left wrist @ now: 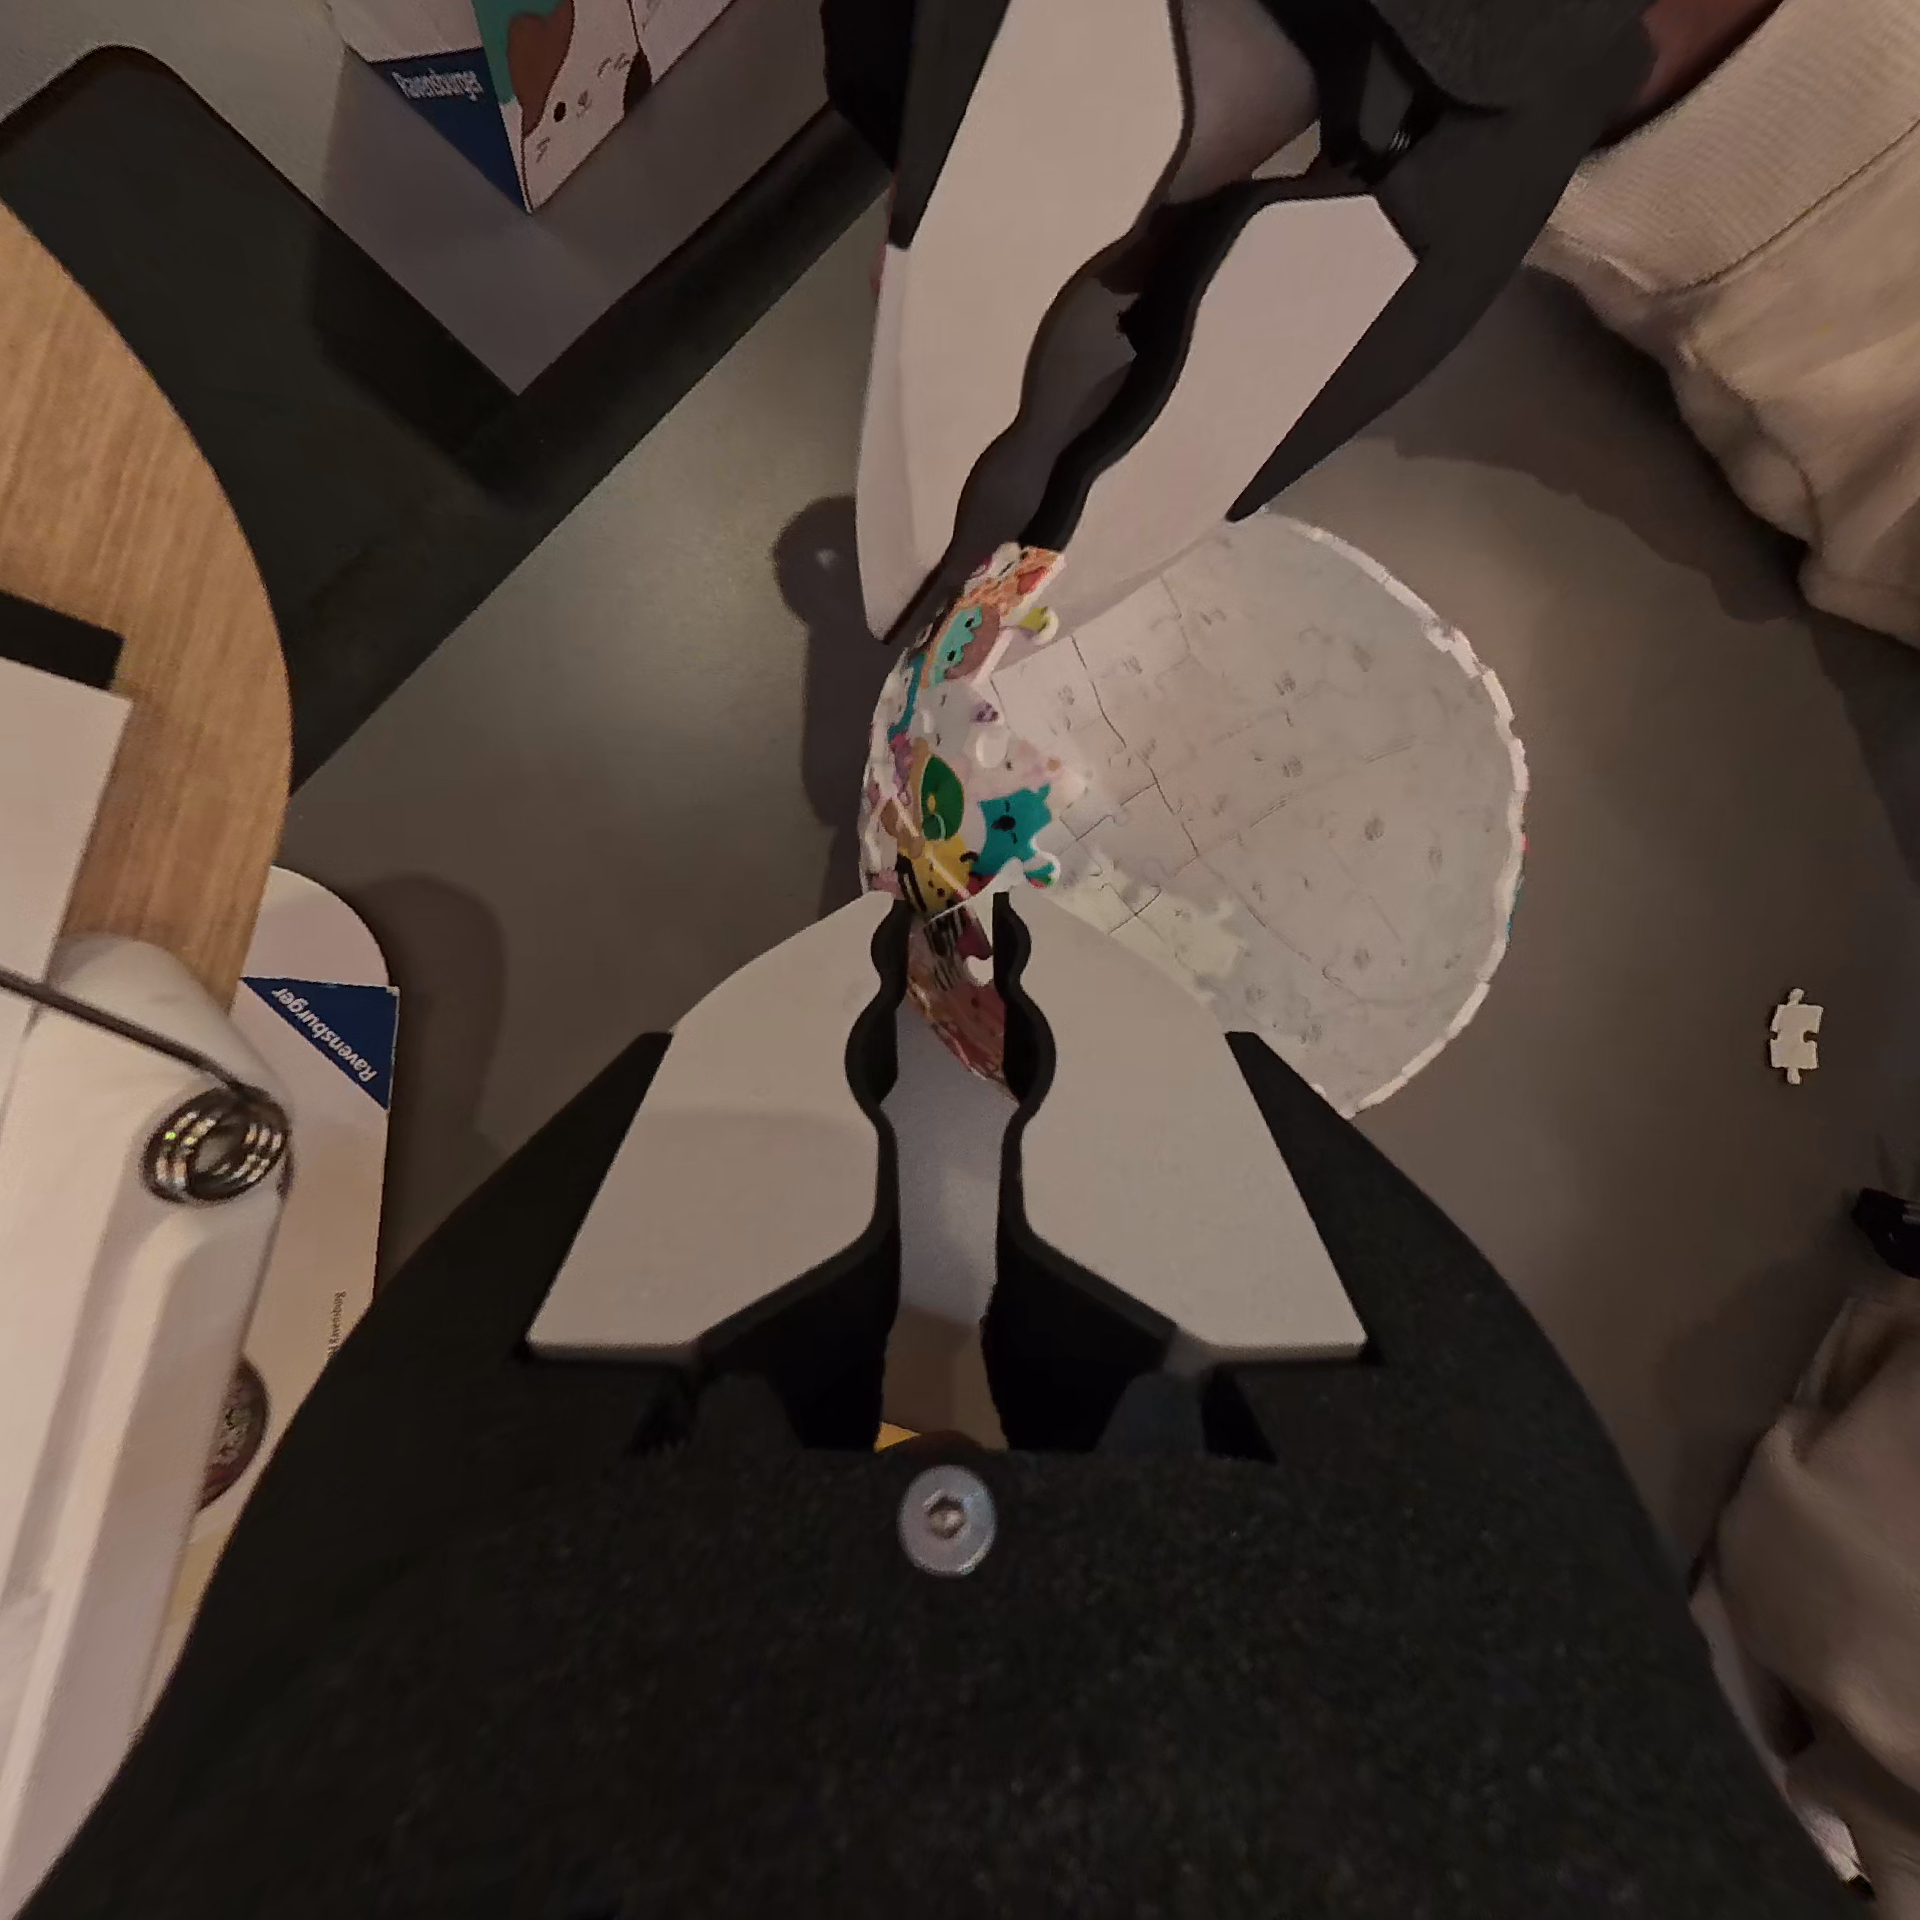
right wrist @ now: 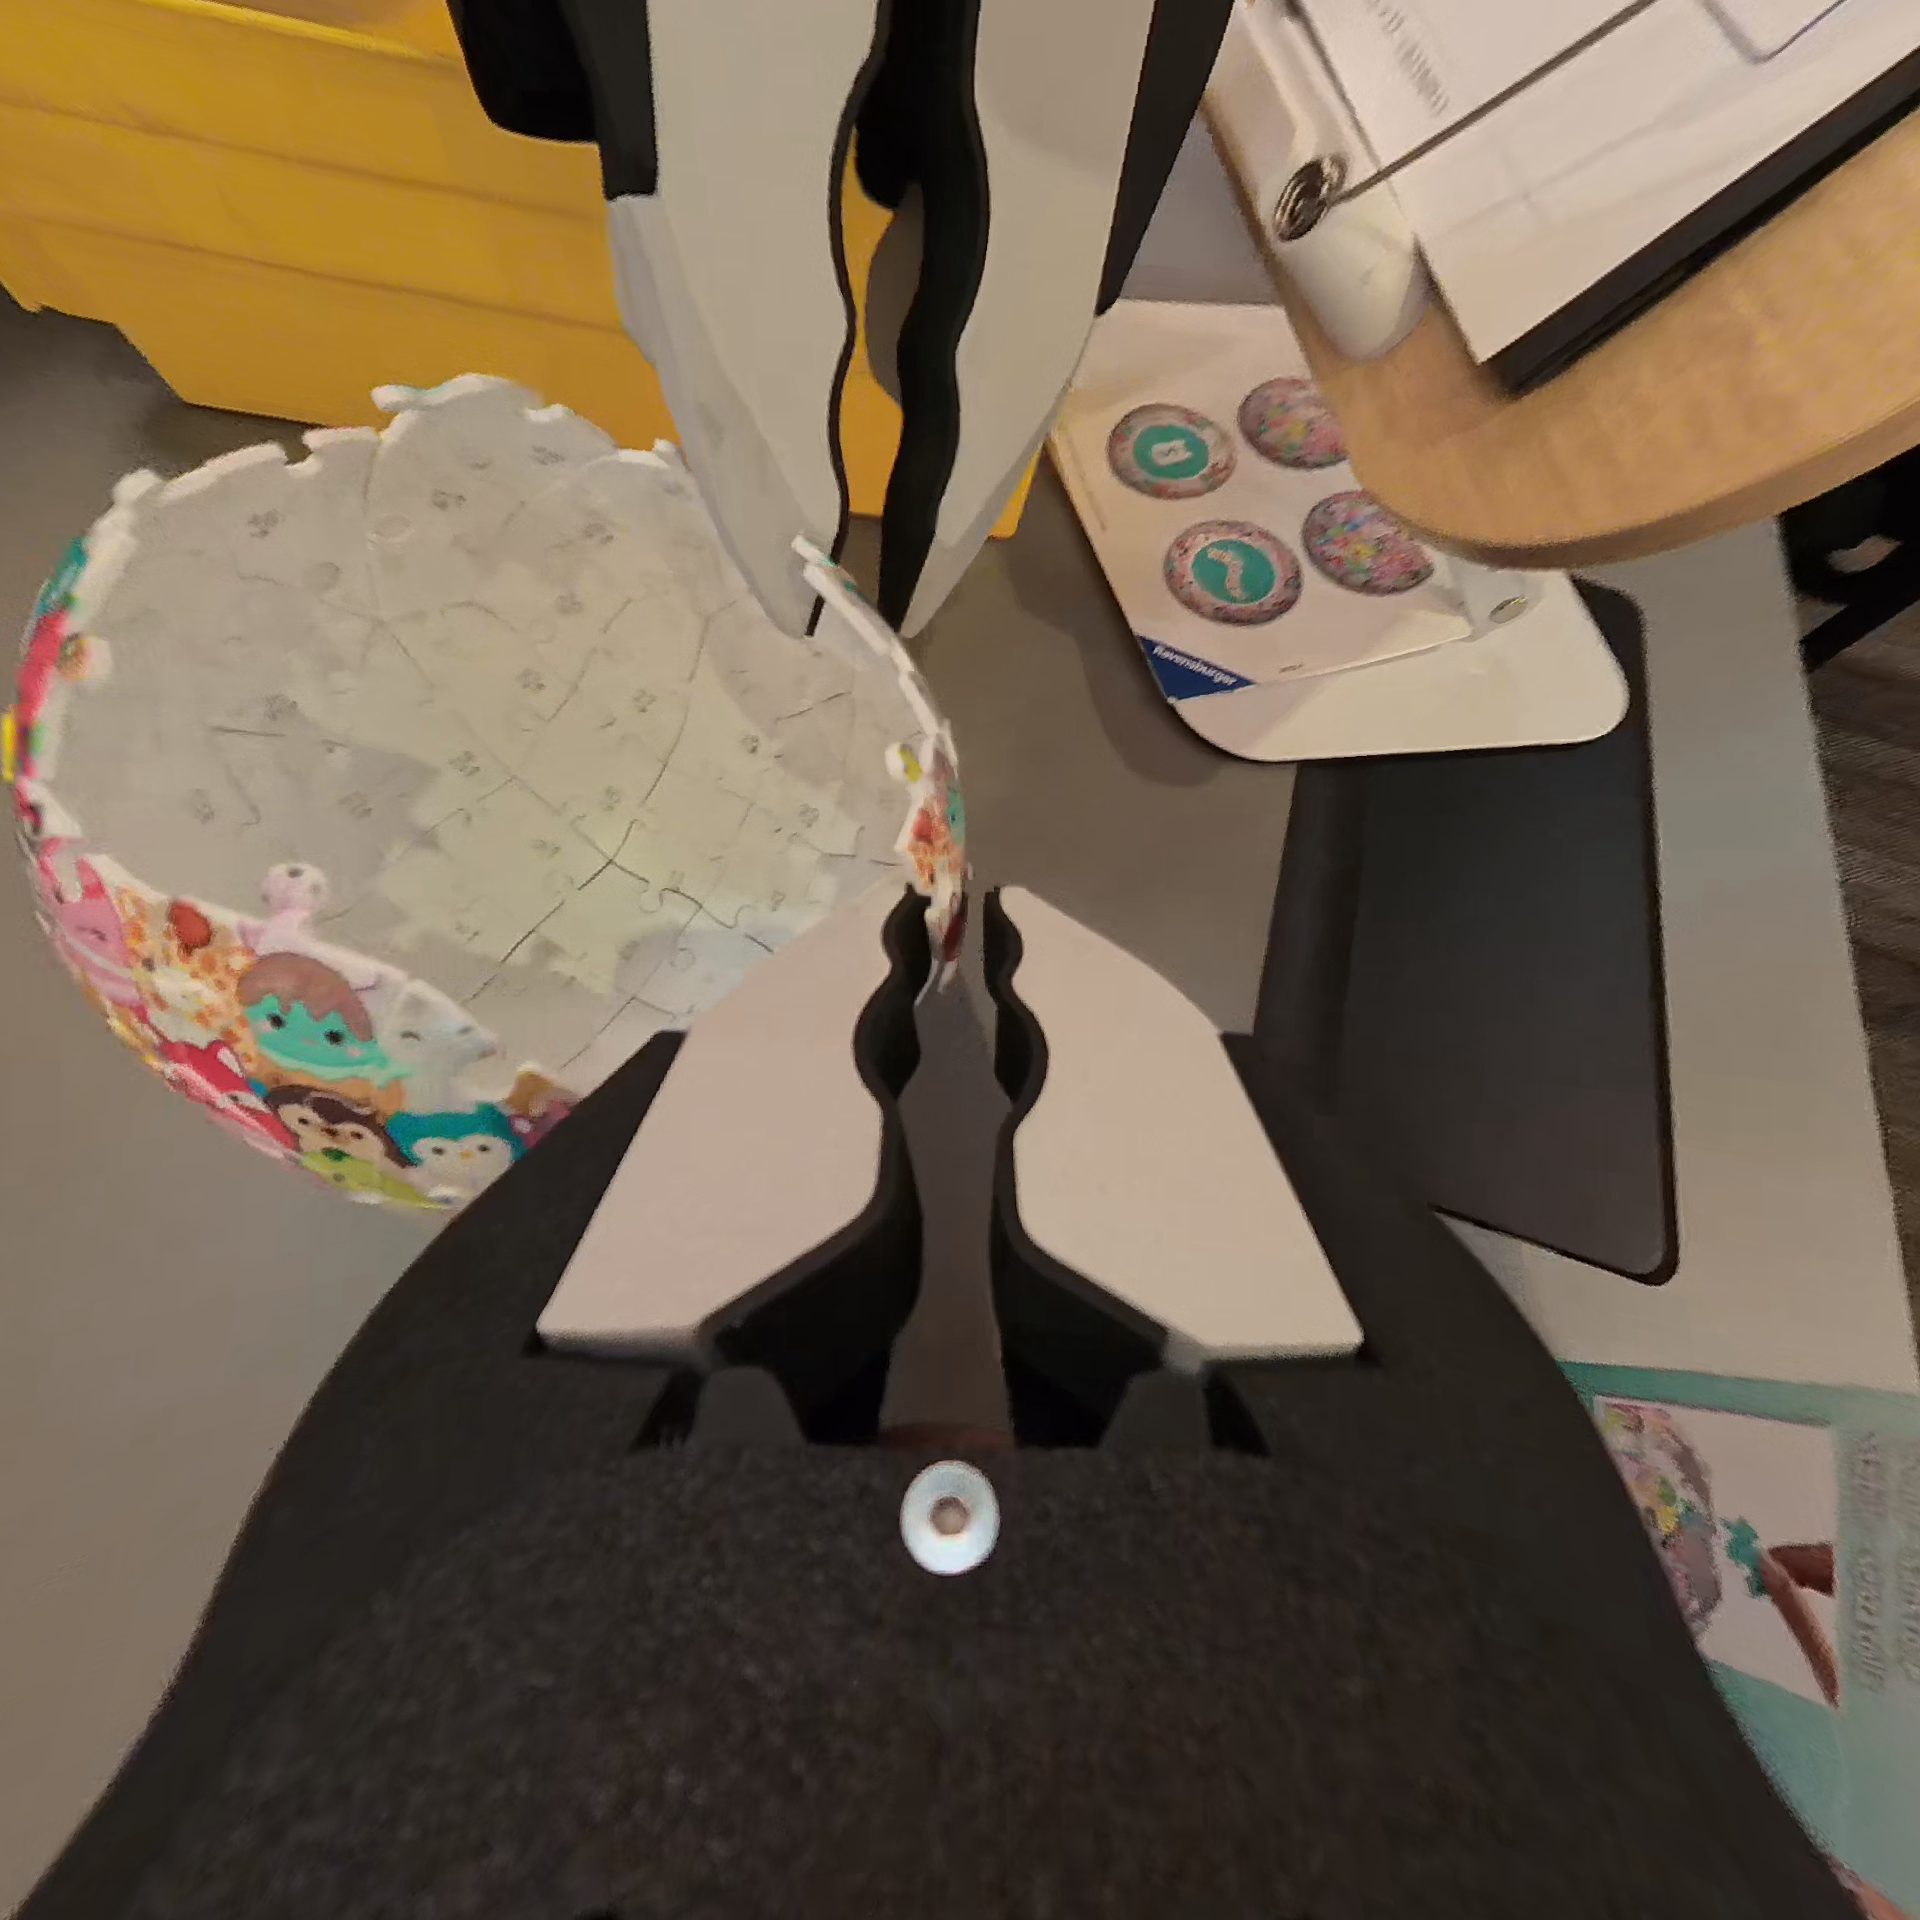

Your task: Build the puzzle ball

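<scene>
**Half-built puzzle ball pinched at its rim by both grippers**

A grey table (left wrist: 582, 748) is seen beneath everything; the puzzle ball (right wrist: 436, 748) is shown above it as an open bowl-shaped shell, held at its rim between the two tools, which face each other across one short stretch of edge; the left gripper (left wrist: 943, 914) is closed on the shell's wall at the near edge, with a coloured strip of wall caught between its fingers; the right gripper (right wrist: 951, 914) is likewise clamped on the rim, a coloured edge piece being nipped at its fingertips. The shell's inside is plain white, marked with faint printed figures and visible seams between pieces; its outside is covered with bright cartoon animals in pink, teal, green and brown; the top edge is jagged with tabs and gaps. A single loose white piece (left wrist: 1795, 1035) lies on the table, well apart from the shell.
</scene>
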`<action>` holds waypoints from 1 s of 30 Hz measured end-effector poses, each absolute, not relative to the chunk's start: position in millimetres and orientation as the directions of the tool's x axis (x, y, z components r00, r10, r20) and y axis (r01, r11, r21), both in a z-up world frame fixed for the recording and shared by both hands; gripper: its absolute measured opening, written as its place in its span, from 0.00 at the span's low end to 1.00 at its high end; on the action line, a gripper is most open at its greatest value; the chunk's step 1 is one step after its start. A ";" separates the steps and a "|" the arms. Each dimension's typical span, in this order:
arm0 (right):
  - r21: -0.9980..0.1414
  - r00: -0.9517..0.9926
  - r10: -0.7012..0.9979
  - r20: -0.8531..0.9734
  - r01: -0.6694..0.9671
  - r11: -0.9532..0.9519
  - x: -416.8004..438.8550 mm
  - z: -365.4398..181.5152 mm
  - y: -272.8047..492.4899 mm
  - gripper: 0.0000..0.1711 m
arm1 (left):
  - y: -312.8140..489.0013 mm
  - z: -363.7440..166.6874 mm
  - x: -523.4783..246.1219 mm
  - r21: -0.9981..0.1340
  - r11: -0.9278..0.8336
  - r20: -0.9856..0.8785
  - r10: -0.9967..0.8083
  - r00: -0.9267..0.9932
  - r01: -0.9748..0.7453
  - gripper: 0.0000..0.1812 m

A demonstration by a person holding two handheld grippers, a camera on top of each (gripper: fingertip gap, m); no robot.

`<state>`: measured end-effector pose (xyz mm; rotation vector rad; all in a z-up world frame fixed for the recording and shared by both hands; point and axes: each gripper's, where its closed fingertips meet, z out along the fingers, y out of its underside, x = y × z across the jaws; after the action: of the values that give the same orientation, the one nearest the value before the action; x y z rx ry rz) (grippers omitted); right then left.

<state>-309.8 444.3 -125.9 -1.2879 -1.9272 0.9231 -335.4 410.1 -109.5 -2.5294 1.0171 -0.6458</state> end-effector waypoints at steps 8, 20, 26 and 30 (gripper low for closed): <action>-0.790 -0.344 0.935 0.088 0.548 0.276 -312.6 -130.3 444.0 0.08 | 411.2 -110.2 -334.1 -0.464 -0.690 0.285 -0.711 0.643 -0.556 0.08; -0.760 -0.355 0.930 0.090 0.580 0.295 -302.7 -117.3 438.0 0.16 | 409.2 -75.5 -337.5 -0.585 -0.682 0.300 -0.685 0.664 -0.438 0.11; -0.736 -0.343 0.918 0.199 0.566 0.371 -293.1 -100.5 436.4 0.18 | 369.1 -11.7 -341.5 -0.775 -0.559 0.231 -0.686 0.690 -0.296 0.14; -0.726 -0.308 0.906 0.290 0.546 0.418 -292.8 -76.8 436.3 0.17 | 302.8 3.1 -311.5 -0.858 -0.490 0.284 -0.699 0.656 -0.150 0.14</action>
<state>-292.8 436.3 -76.8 -1.2282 -1.9865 0.6690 -311.5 302.8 3.1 -2.0014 0.6608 -0.7966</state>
